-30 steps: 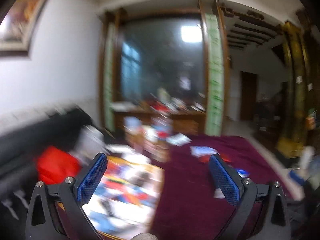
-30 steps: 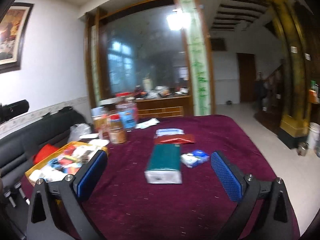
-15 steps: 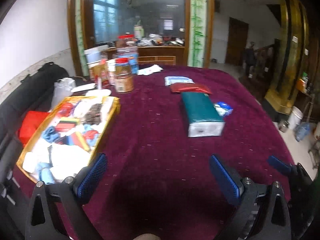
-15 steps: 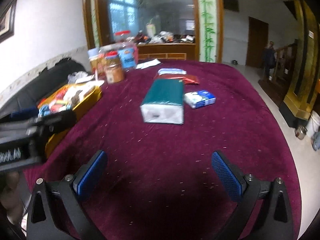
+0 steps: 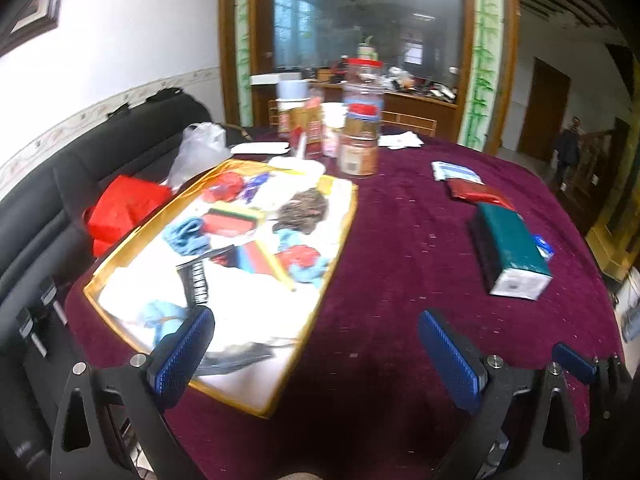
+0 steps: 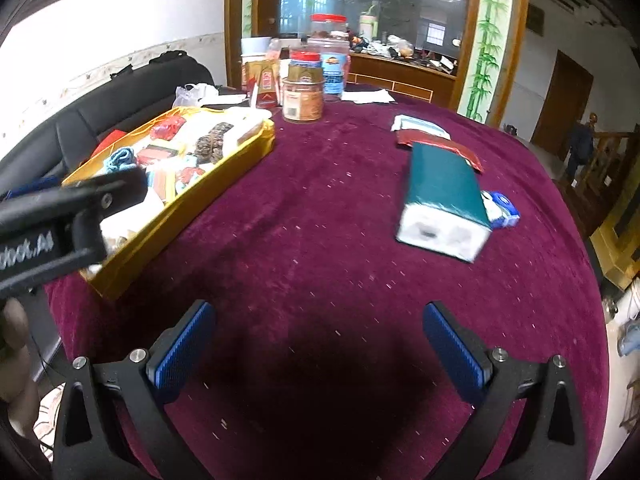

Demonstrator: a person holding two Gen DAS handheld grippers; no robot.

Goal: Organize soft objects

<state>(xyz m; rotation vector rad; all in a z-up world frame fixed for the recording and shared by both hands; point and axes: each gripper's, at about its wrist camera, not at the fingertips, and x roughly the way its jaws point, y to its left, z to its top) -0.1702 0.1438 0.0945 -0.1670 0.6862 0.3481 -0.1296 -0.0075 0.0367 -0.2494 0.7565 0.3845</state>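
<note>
A yellow tray (image 5: 344, 236) (image 6: 192, 208) at the table's left holds several soft items: blue cloths (image 5: 186, 234), red pieces (image 5: 298, 256), a brown scrunchy bundle (image 5: 302, 210) and white cloth. A green tissue pack (image 5: 510, 248) (image 6: 442, 200) lies on the right, with a small blue-white pack (image 6: 500, 208) beside it. My left gripper (image 5: 316, 348) is open and empty over the tray's near corner. My right gripper (image 6: 318, 348) is open and empty above bare cloth near the front edge.
The table has a maroon cloth (image 6: 320, 208). Jars and boxes (image 6: 302, 88) stand at the back left. A red packet (image 6: 440, 146) and a white-blue packet (image 6: 418, 124) lie behind the green pack. A black sofa (image 5: 60, 184) with a red bag (image 5: 124, 212) is left.
Both grippers tilted down from the room toward the table and came closer to it. The left one swung left over the tray. Both stayed open.
</note>
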